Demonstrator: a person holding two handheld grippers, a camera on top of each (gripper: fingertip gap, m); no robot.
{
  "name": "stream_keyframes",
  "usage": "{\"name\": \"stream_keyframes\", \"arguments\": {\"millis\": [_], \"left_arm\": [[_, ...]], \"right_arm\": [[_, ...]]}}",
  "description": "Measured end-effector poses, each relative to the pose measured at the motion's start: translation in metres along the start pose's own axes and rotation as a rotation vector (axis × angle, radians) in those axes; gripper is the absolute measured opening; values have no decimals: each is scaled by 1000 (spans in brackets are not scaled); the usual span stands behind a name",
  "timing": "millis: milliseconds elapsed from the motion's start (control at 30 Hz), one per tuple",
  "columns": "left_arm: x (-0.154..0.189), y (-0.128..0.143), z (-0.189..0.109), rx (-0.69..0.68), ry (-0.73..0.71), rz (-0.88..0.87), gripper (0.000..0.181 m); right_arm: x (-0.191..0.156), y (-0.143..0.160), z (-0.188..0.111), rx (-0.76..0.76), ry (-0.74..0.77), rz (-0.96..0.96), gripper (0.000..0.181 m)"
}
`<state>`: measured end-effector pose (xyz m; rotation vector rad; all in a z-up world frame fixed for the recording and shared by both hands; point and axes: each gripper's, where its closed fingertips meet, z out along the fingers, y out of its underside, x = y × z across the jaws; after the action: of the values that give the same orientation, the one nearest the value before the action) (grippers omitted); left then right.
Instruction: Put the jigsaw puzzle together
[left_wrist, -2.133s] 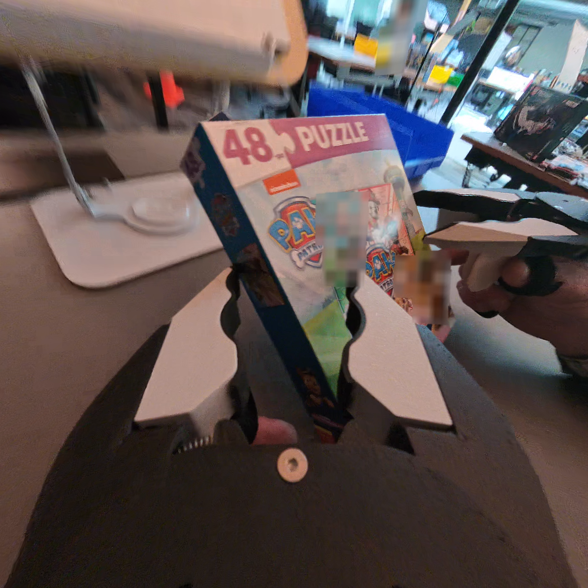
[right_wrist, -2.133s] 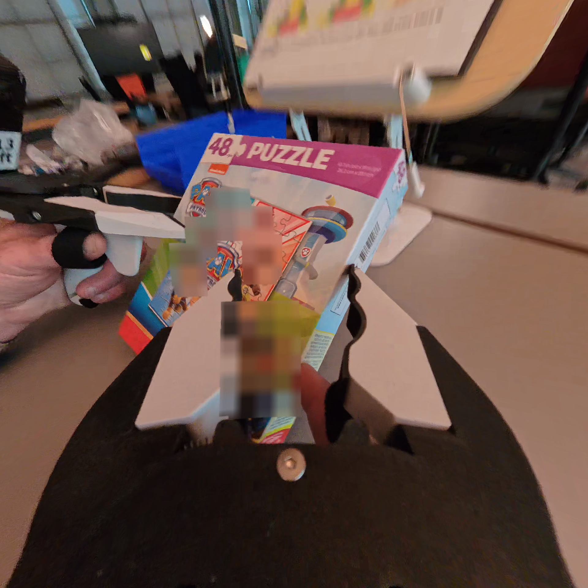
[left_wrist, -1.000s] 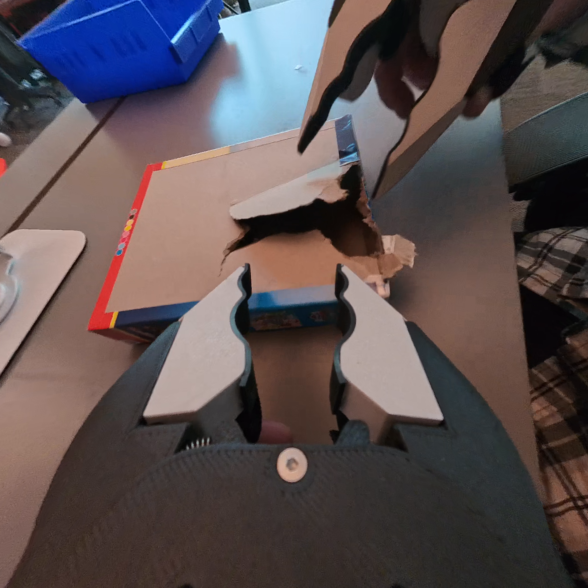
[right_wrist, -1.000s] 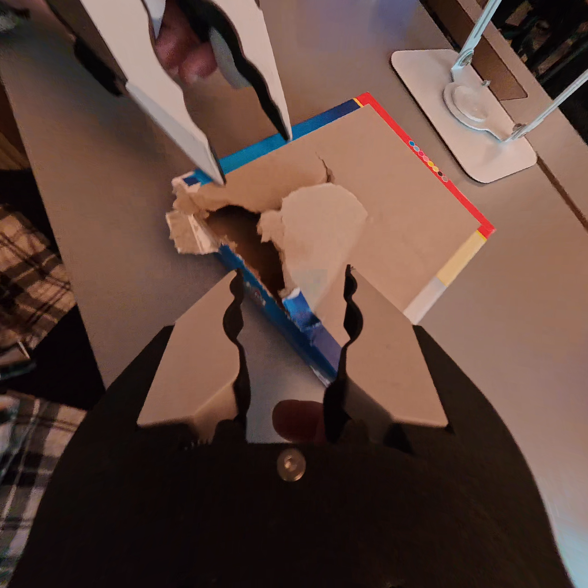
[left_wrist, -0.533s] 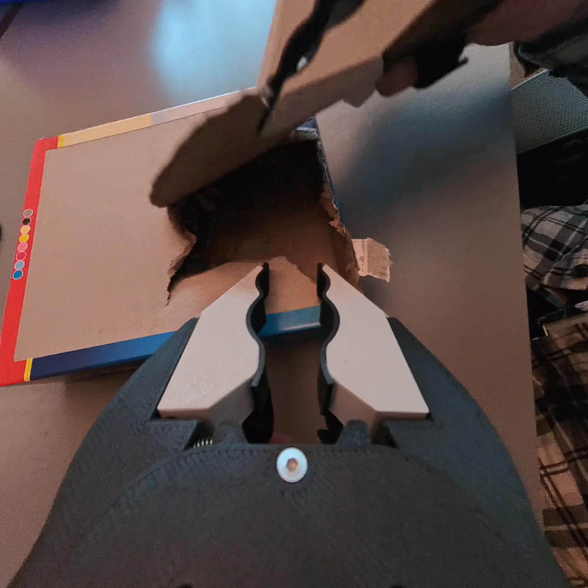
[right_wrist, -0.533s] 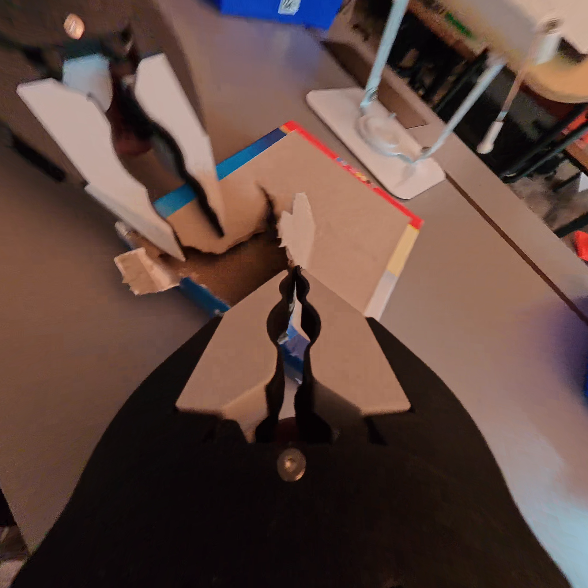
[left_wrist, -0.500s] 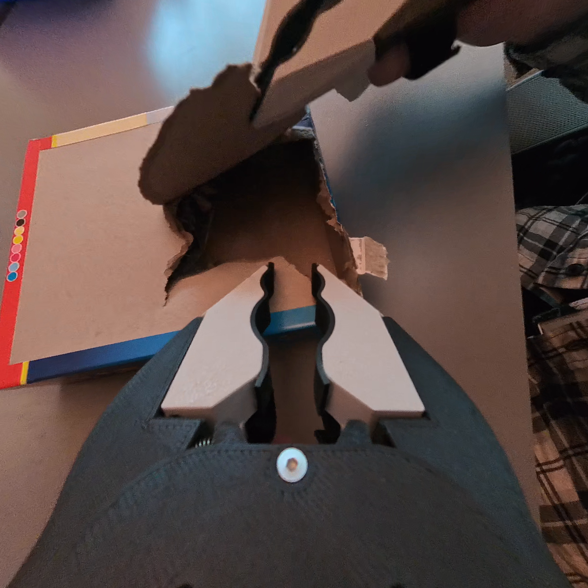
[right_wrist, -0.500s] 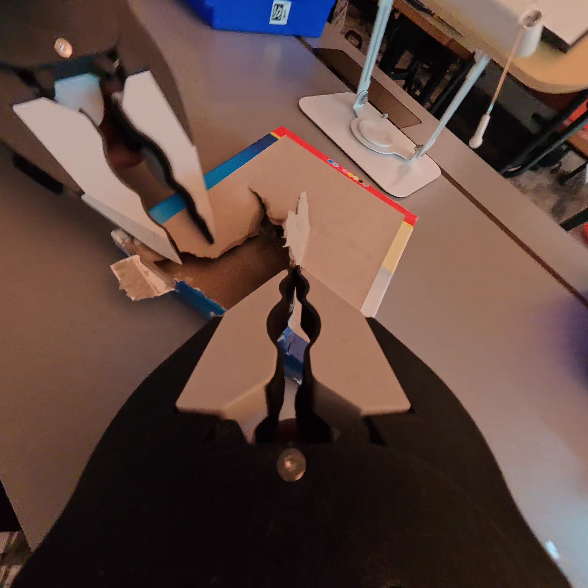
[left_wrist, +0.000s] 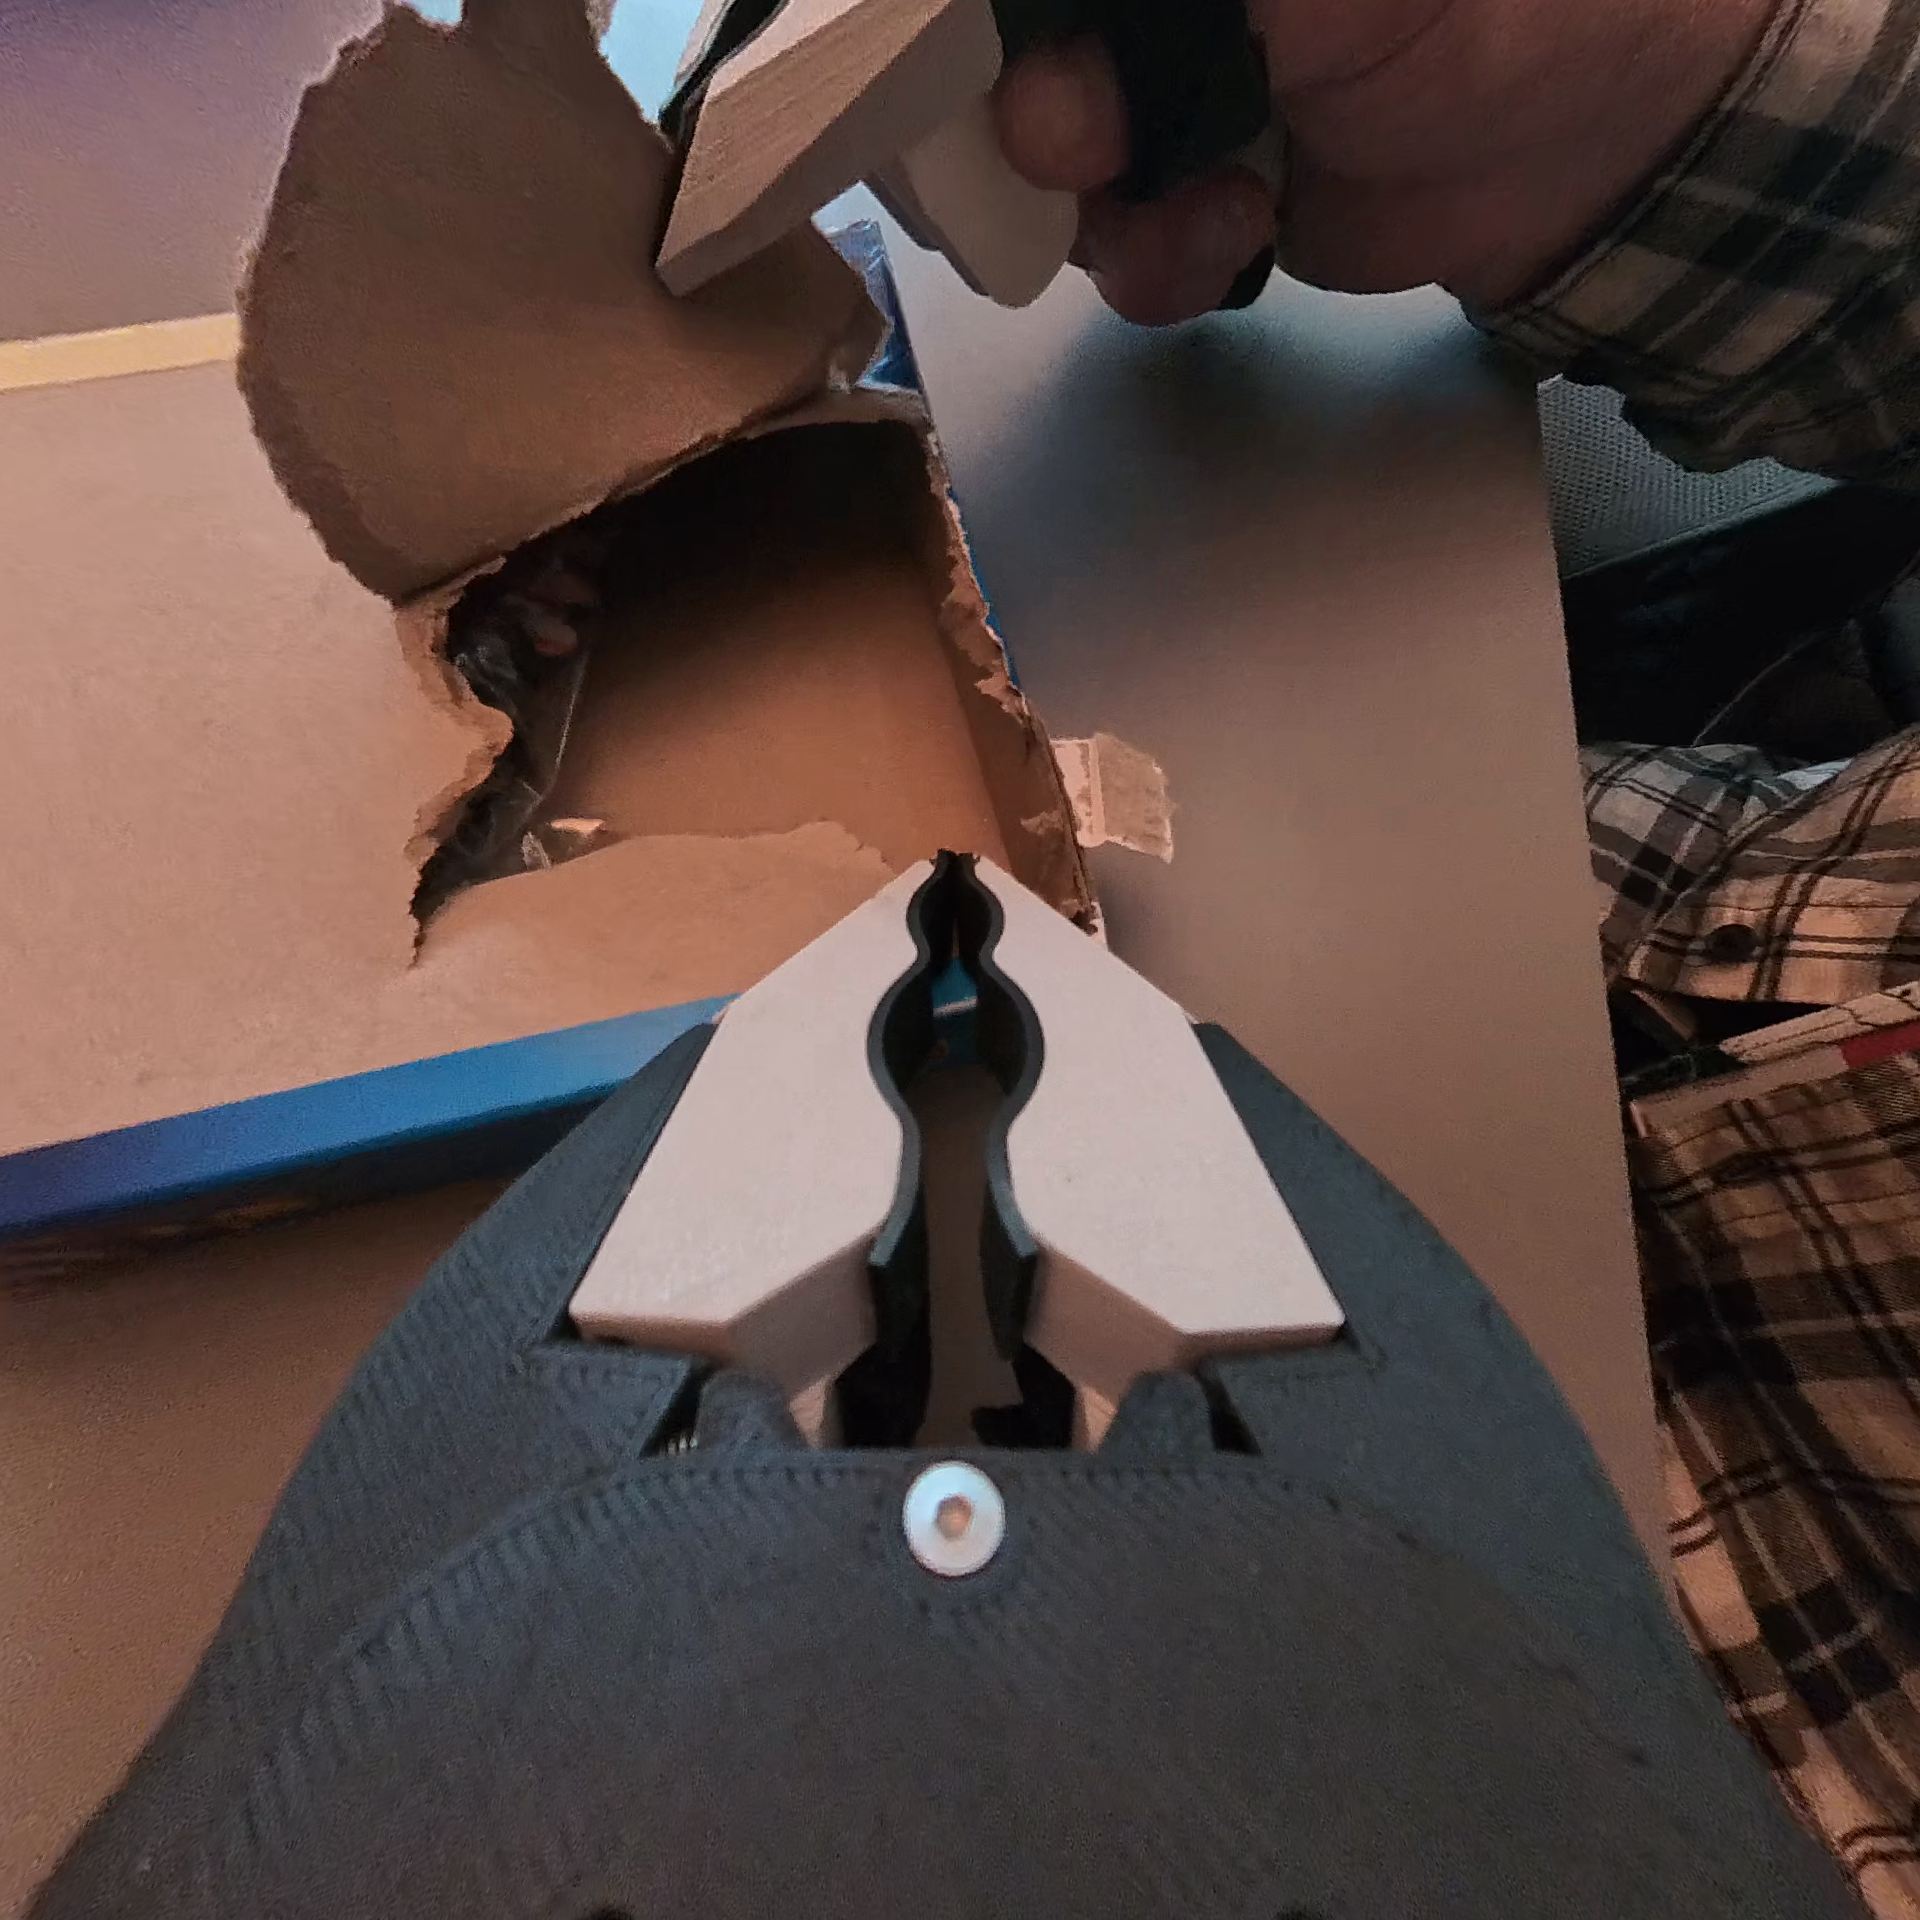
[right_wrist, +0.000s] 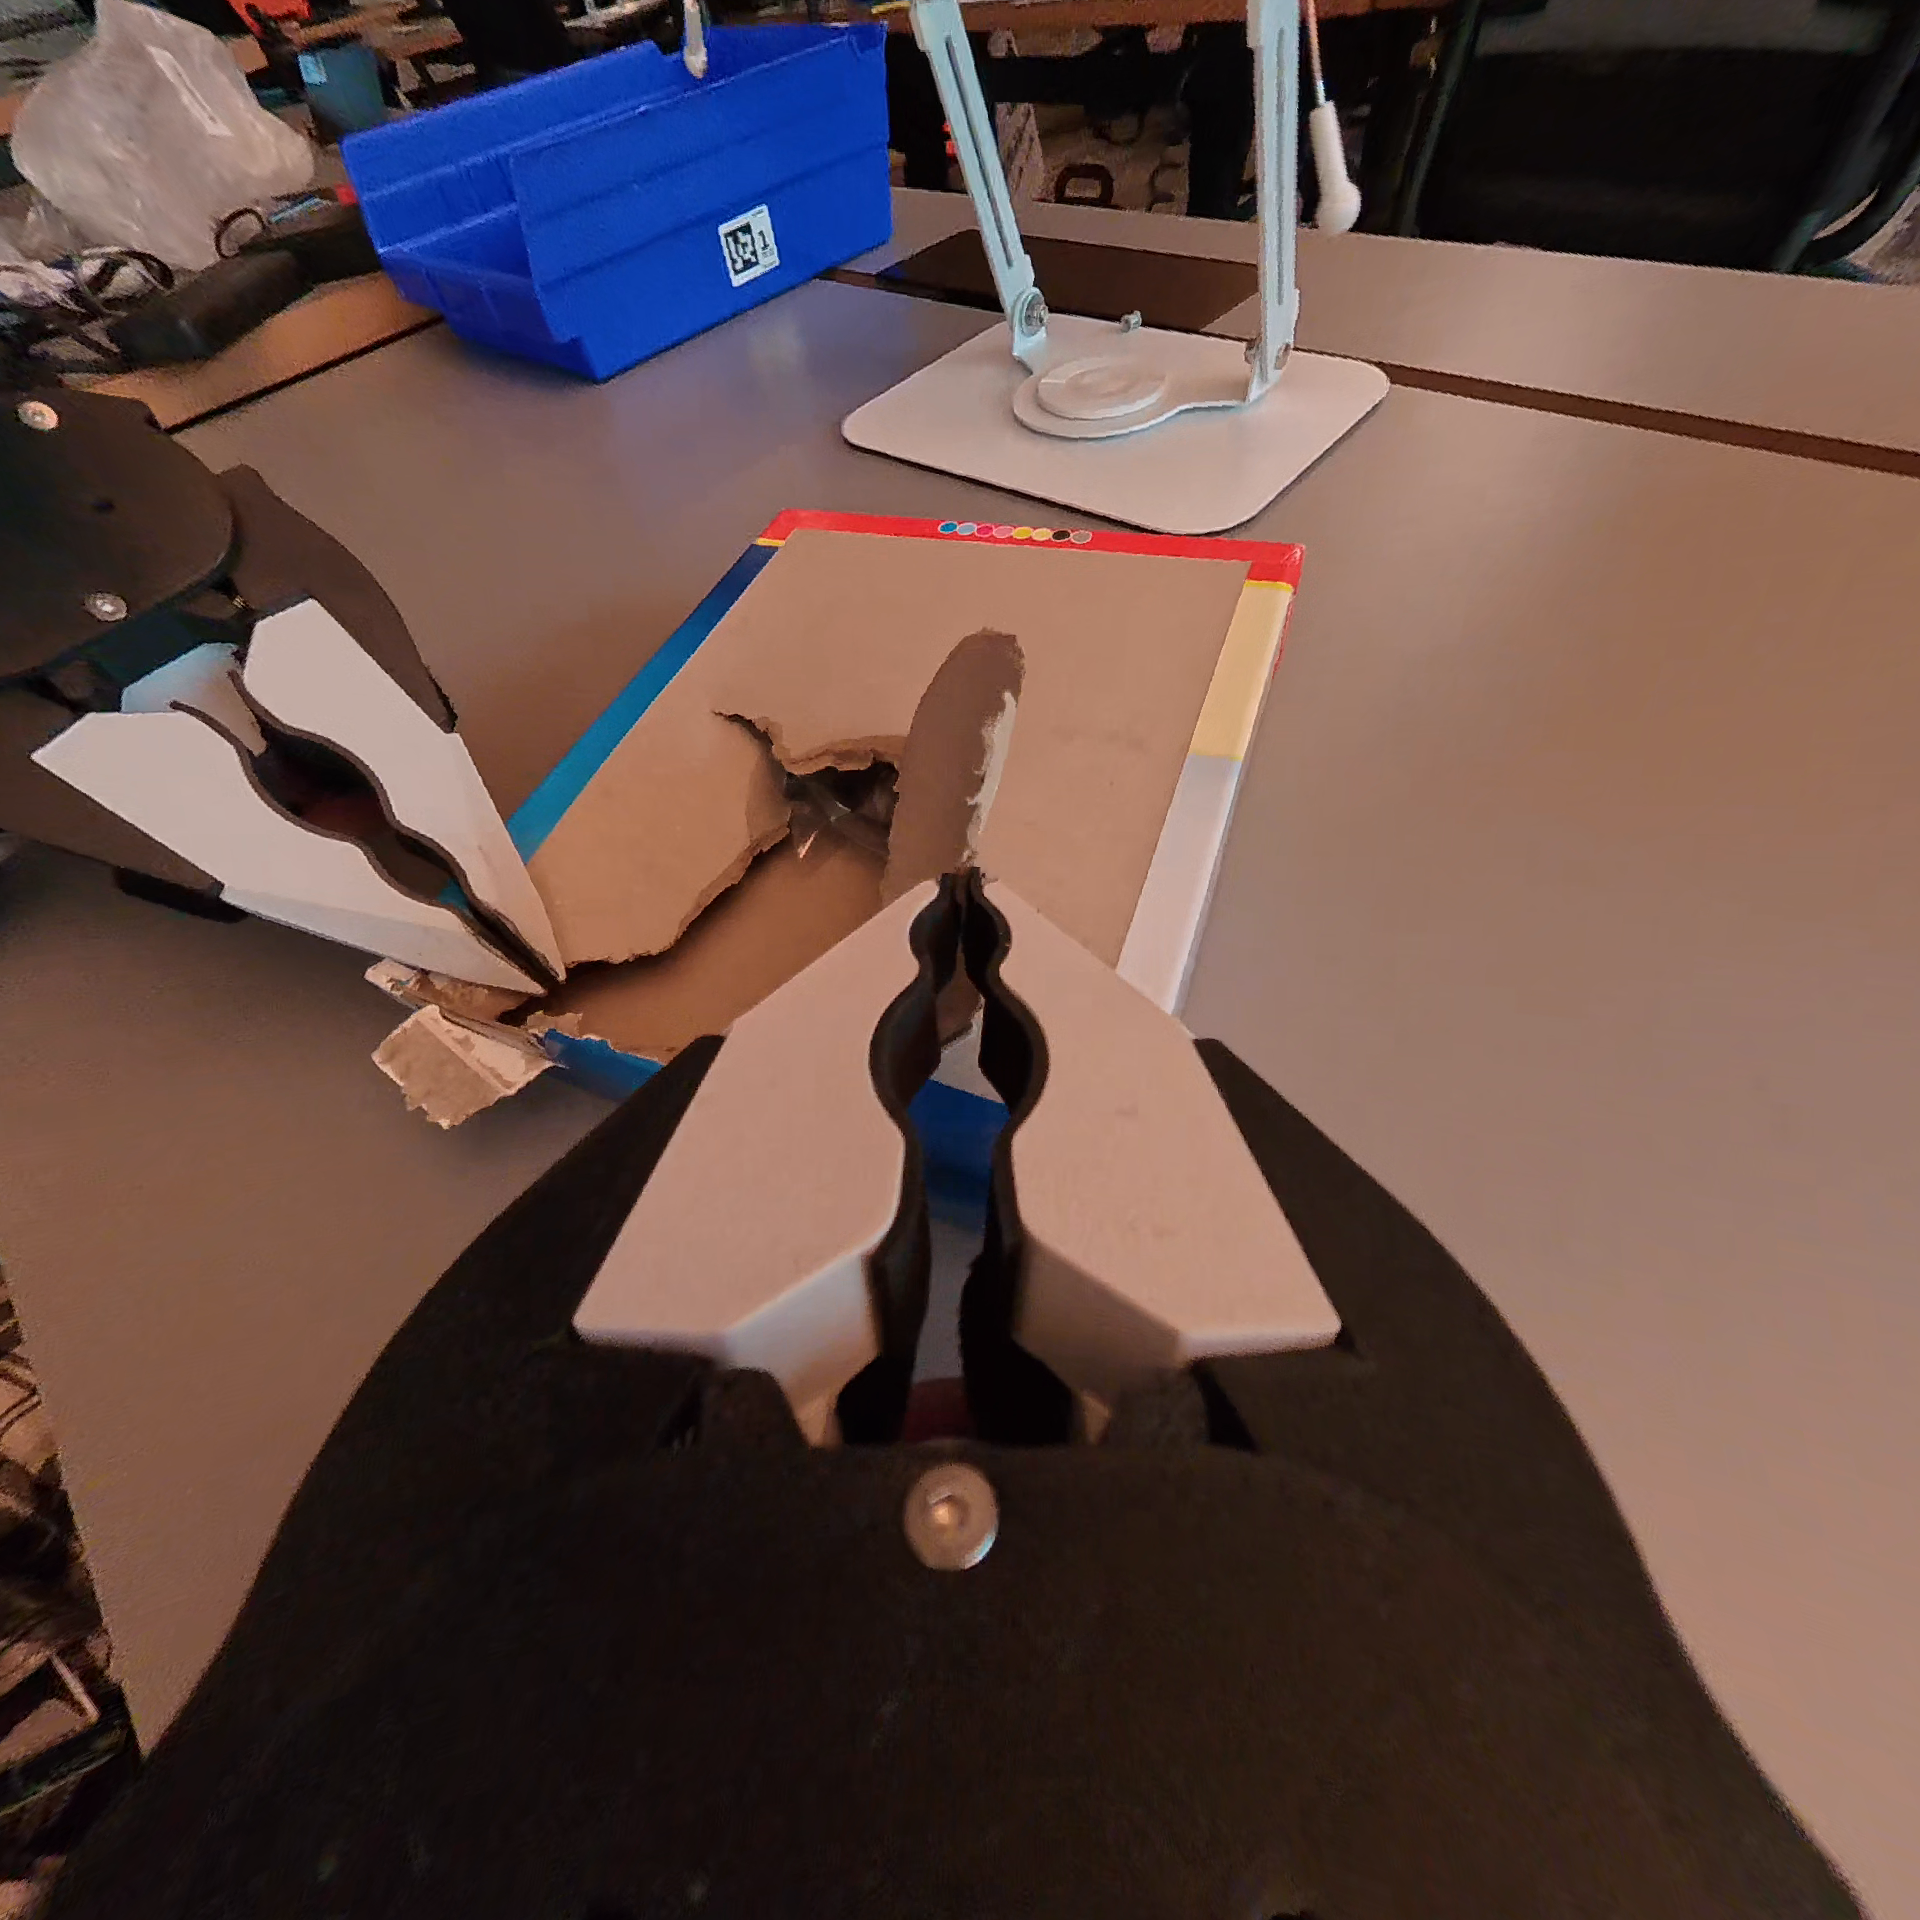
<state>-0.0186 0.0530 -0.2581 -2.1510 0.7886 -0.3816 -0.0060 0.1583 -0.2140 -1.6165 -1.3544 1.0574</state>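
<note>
The puzzle box (left_wrist: 208, 727) lies face down on the table, its brown back torn open at one corner. A plastic bag of pieces (left_wrist: 520, 644) shows inside the hole. My left gripper (left_wrist: 953, 860) is shut on the torn near edge of the box at that corner. My right gripper (right_wrist: 961, 878) is shut on the torn cardboard flap (right_wrist: 956, 758) and holds it up from the box (right_wrist: 1101, 665). The flap (left_wrist: 499, 312) also shows in the left wrist view under the right gripper (left_wrist: 670, 260). The left gripper (right_wrist: 556, 977) shows at the left of the right wrist view.
A torn scrap (right_wrist: 447, 1060) hangs off the box corner. A white stand base (right_wrist: 1122, 416) and a blue bin (right_wrist: 623, 208) stand behind the box. A hand (left_wrist: 1143, 156) and plaid sleeve (left_wrist: 1714, 208) are at the table's right edge. Across from one pair of fingers to the other is roughly 12 cm.
The box went from held upright to lying face down. My left gripper has closed on the torn edge. My right gripper has pulled the flap higher and the hole is wider.
</note>
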Motion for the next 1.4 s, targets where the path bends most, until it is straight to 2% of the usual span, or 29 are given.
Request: {"name": "stream_keyframes", "arguments": {"millis": [100, 167, 200, 233, 267, 333, 367, 400, 467, 533, 667, 767, 900, 1067, 1233, 1300, 1333, 1400], "left_arm": [[0, -2, 1, -13, 3, 22, 0], [-3, -14, -2, 34, 7, 3, 0], [-13, -23, -8, 75, -34, -28, 9], [-33, -29, -15, 97, -136, -50, 34], [-48, -32, -21, 92, -217, -37, 43], [-70, -26, -21, -10, -345, 11, 58], [-75, -22, -15, -67, -364, 35, 67], [-78, -19, -8, -112, -366, 60, 69], [-85, -25, -5, -141, -389, 103, 65], [-95, -24, -4, -202, -419, 151, 43], [-94, -25, 8, -267, -365, 177, 38], [-93, -27, 15, -278, -344, 199, 41], [-95, -28, 17, -287, -350, 223, 35], [-92, -38, 16, -203, -337, 231, 12], [-88, -45, 17, -169, -363, 279, 14], [-91, -42, 18, -196, -368, 272, 44], [-92, -42, 19, -196, -367, 269, 43], [-95, -45, 18, -183, -382, 281, 27]], "right_arm": [[-6, -1, -1, -11, -11, -81, 0], [-14, -2, -3, -17, -33, -125, 0], [-16, -4, -5, -17, -37, -141, 0], [-17, -4, -6, -17, -38, -144, 0], [-19, -4, -7, -12, -48, -136, 0], [-24, -2, -7, -9, -71, -132, 0], [-26, -1, -7, -6, -76, -132, 0], [-28, -1, -7, -2, -80, -131, 0], [-29, -1, -7, -1, -82, -141, 0], [-36, 0, -10, 1, -135, -132, 0], [-40, 2, -11, -7, -173, -145, 0], [-41, 0, -13, 0, -199, -131, 0], [-43, 3, -14, 0, -208, -127, 0], [-44, -1, -16, 33, -235, -84, 0], [-48, -12, -21, 67, -252, -54, 0], [-50, -16, -24, 75, -256, -59, 0], [-52, -17, -24, 71, -258, -64, 0], [-57, -17, -23, 75, -274, -67, 0]]}}
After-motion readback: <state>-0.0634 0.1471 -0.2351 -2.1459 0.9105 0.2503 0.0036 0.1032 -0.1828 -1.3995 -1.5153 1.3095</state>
